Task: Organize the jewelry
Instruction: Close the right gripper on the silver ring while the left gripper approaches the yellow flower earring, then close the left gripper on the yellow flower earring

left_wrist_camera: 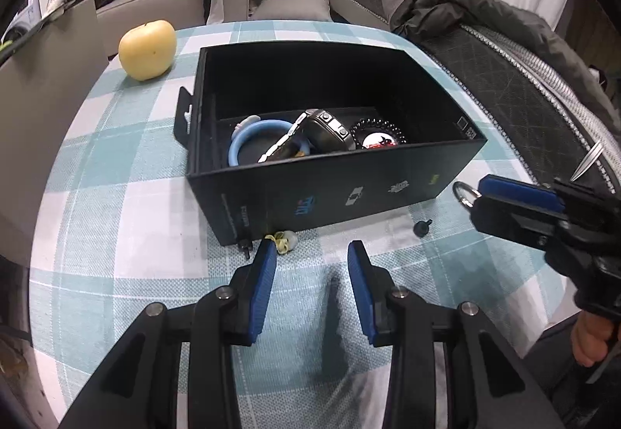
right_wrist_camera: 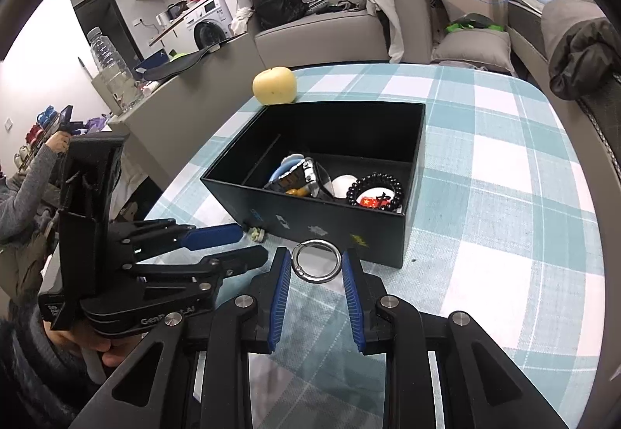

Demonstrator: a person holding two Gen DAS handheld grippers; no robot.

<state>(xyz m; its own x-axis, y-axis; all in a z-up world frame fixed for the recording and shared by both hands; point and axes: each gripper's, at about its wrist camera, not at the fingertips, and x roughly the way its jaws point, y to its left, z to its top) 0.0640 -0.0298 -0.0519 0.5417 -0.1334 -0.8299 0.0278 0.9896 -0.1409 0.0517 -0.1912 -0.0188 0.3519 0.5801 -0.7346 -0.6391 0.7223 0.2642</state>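
Note:
A black open box (left_wrist_camera: 330, 192) stands on the checked tablecloth and holds a blue ring bangle (left_wrist_camera: 248, 138), a watch (left_wrist_camera: 310, 134), a black bead bracelet (left_wrist_camera: 378, 138) and a badge. In the right wrist view the box (right_wrist_camera: 330, 231) sits just ahead. My right gripper (right_wrist_camera: 316, 264) is shut on a silver metal ring (right_wrist_camera: 316, 261), held by its sides just in front of the box; the ring also shows in the left wrist view (left_wrist_camera: 464, 192). My left gripper (left_wrist_camera: 312, 254) is open and empty over the cloth. A small pale trinket (left_wrist_camera: 285, 239) lies by its left fingertip.
A yellow apple (left_wrist_camera: 147, 48) sits behind the box at the table's far left. A small black stud (left_wrist_camera: 422, 228) lies on the cloth right of the box. A dark jacket (left_wrist_camera: 485, 17) hangs over a chair at the right. A sofa stands behind.

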